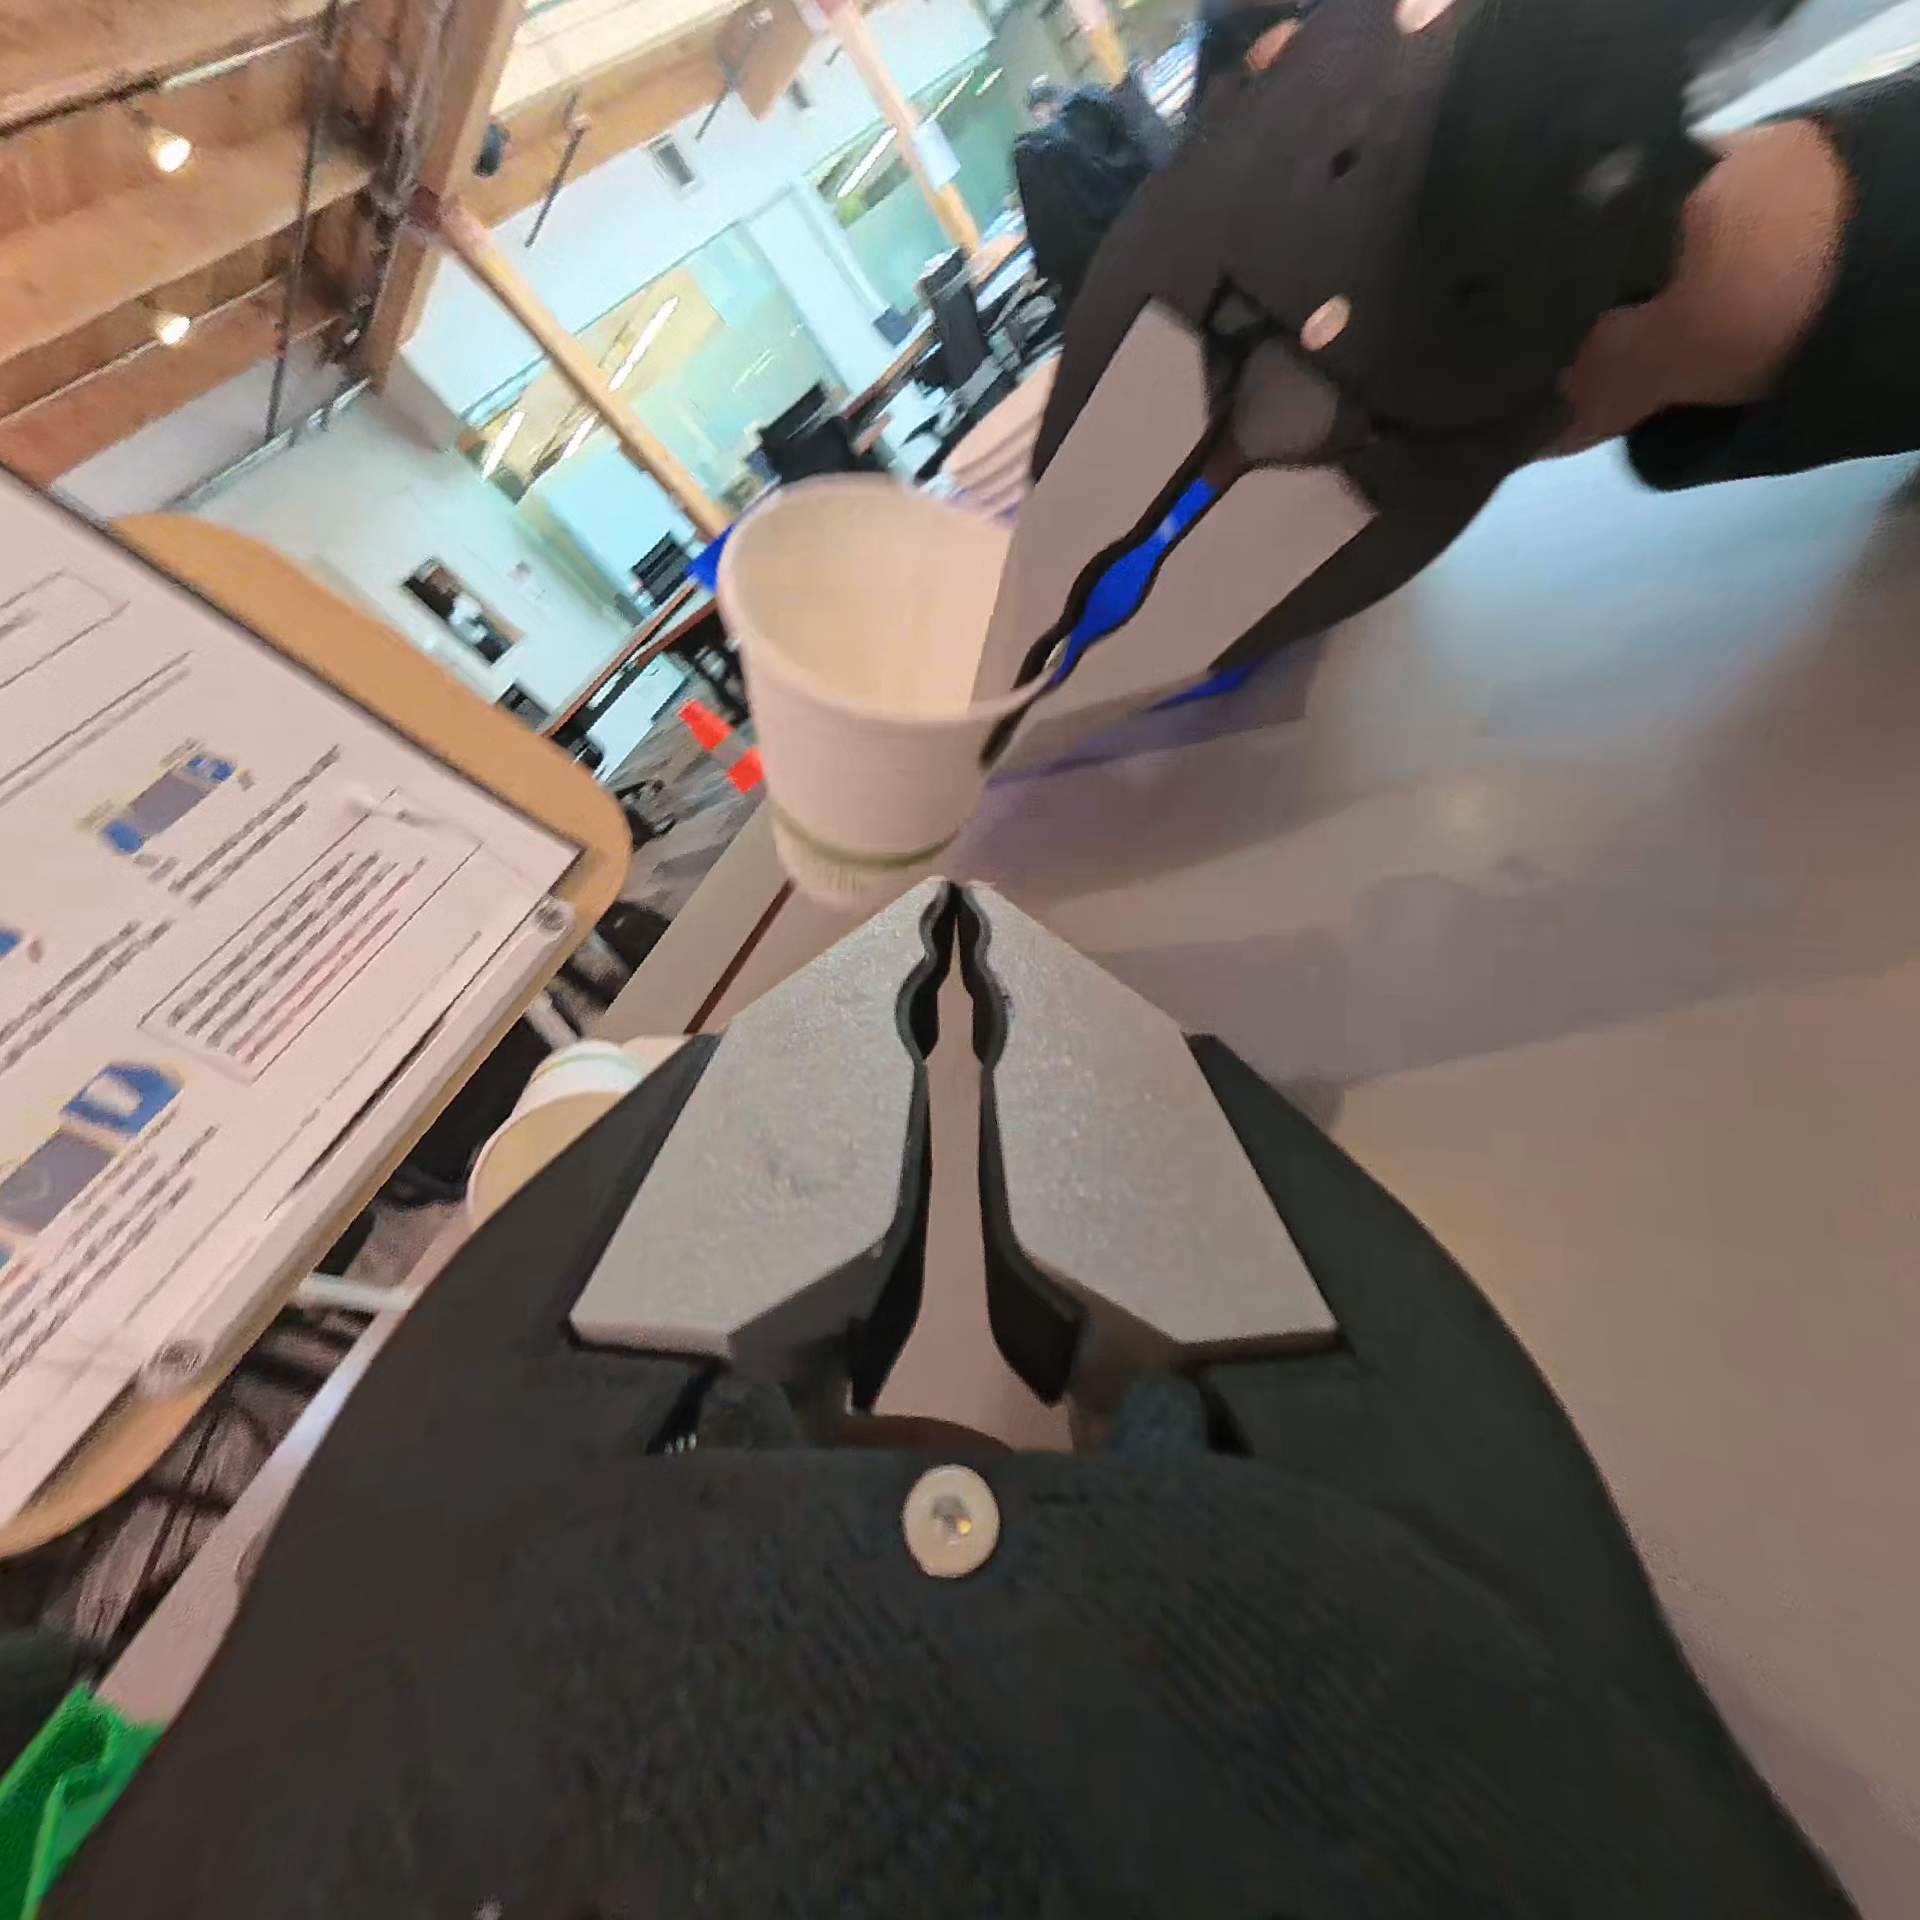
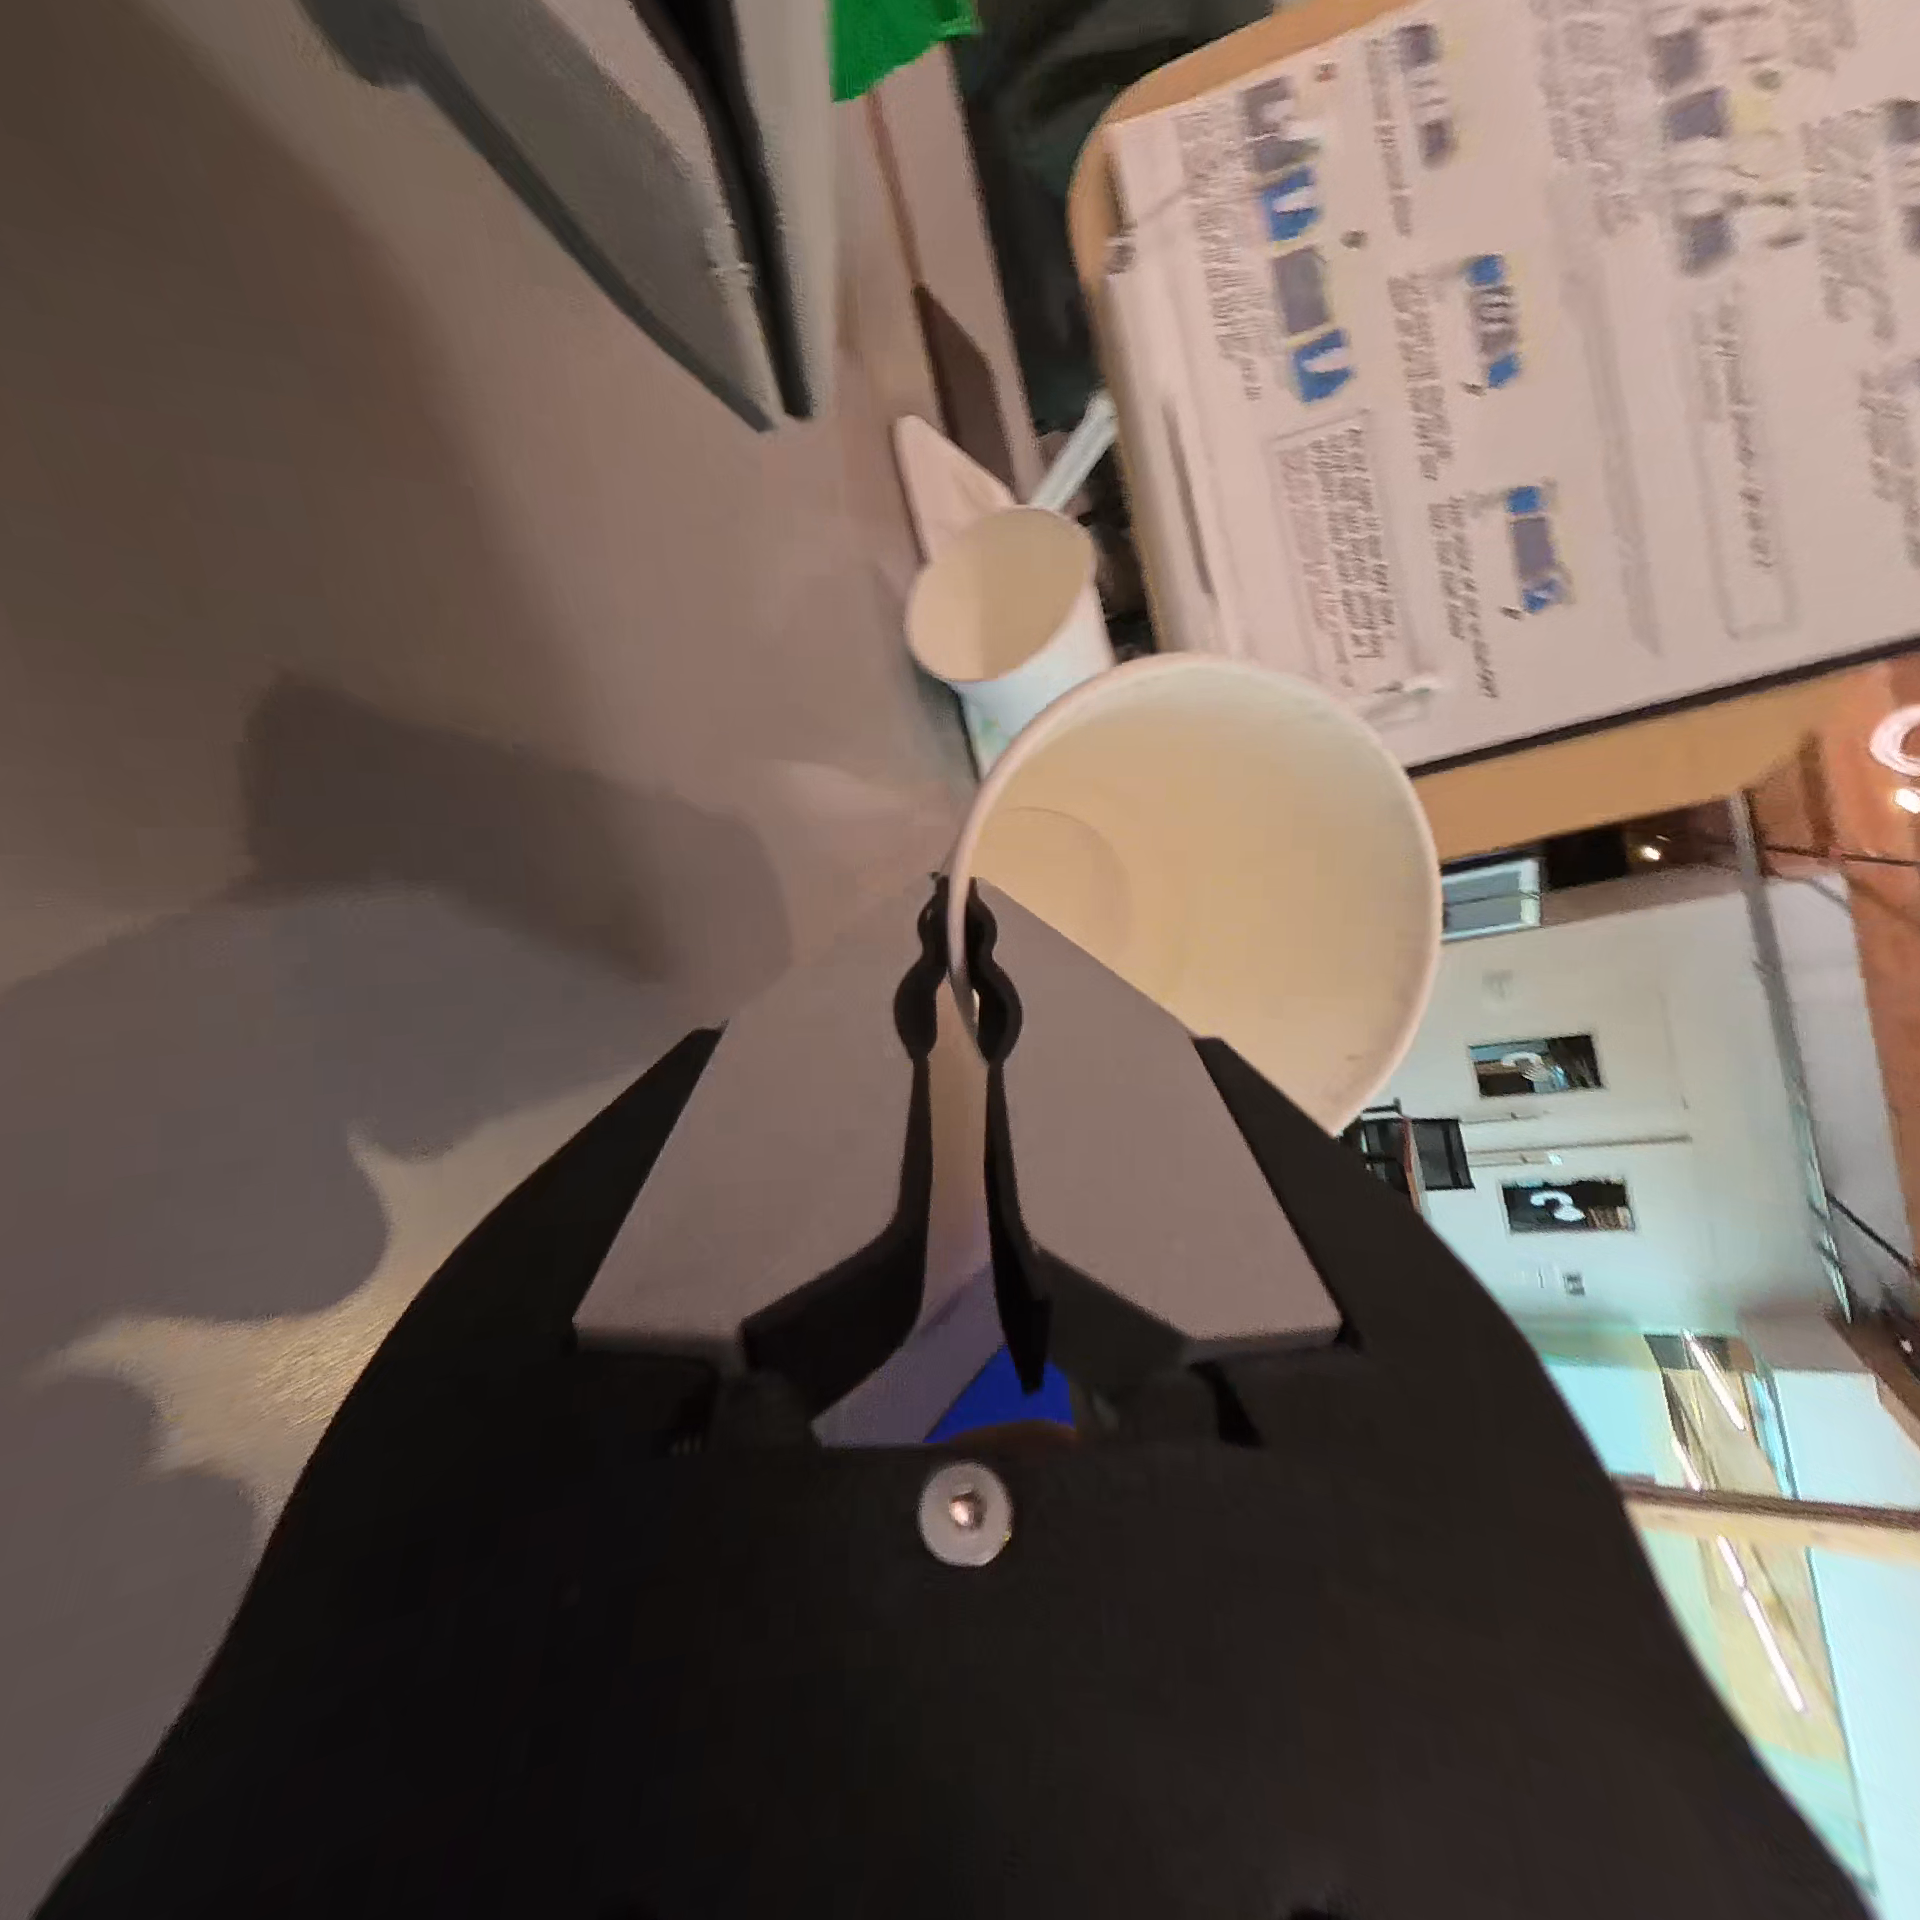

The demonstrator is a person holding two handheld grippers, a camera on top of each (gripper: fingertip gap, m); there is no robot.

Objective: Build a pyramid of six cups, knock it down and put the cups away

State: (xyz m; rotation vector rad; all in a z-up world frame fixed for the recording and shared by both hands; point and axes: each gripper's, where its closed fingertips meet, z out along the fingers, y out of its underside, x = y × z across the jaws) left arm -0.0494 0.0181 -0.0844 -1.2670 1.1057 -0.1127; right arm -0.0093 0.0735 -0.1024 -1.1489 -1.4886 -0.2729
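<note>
My right gripper point(image 2: 961, 914) is shut on the rim of a white paper cup point(image 2: 1195, 883) and holds it tilted above the grey table point(image 2: 416, 623). In the left wrist view the same cup point(image 1: 862, 675) hangs mouth-up from the right gripper point(image 1: 1023, 691), with a thin green band near its base. My left gripper point(image 1: 954, 896) is shut and empty, its tips just below that cup's base. A second white cup point(image 2: 997, 613) lies on its side at the table's edge. In the left wrist view this second cup point(image 1: 551, 1117) is partly hidden behind my left gripper.
A board with printed sheets point(image 1: 208, 935) stands just past the table's edge, and it also shows in the right wrist view point(image 2: 1507, 364). A blue thing point(image 1: 1138, 587) lies on the table behind the right gripper. A green cloth point(image 2: 894, 42) is at the far end. Tip to tip, the grippers are about 8 centimetres apart.
</note>
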